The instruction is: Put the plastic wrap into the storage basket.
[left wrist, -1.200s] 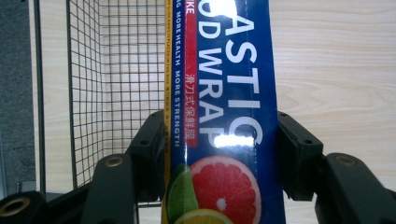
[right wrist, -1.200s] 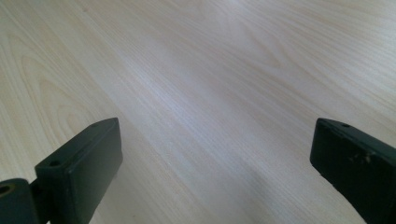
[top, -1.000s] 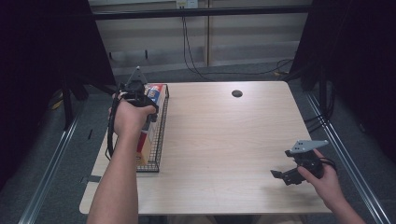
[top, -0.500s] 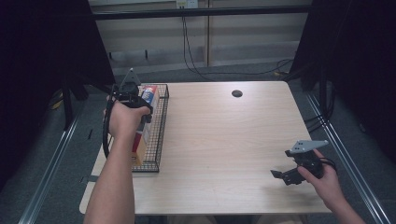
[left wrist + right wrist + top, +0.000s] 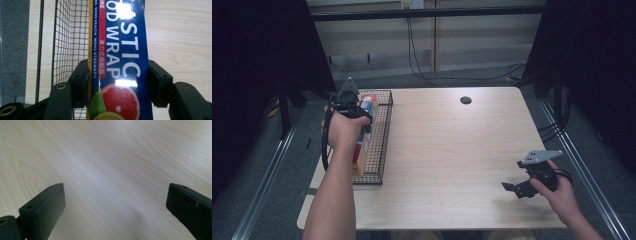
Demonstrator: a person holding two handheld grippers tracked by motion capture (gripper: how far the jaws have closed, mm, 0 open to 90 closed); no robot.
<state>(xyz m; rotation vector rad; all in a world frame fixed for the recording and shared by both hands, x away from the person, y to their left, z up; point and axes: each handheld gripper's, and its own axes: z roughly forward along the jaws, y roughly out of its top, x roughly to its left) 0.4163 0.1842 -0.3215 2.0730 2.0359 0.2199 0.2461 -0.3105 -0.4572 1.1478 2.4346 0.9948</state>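
The table (image 5: pixel 452 150) is bare wood under the right gripper (image 5: pixel 115 207), jaws spread wide with nothing between them. Wire basket (image 5: pixel 379 135) sits below the left gripper (image 5: pixel 118 82), which is clamped on the plastic wrap box (image 5: pixel 120 62).

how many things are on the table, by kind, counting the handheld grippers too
black two-jaw grippers: 2, left, right
blue plastic wrap box: 1
black wire mesh basket: 1
total: 4
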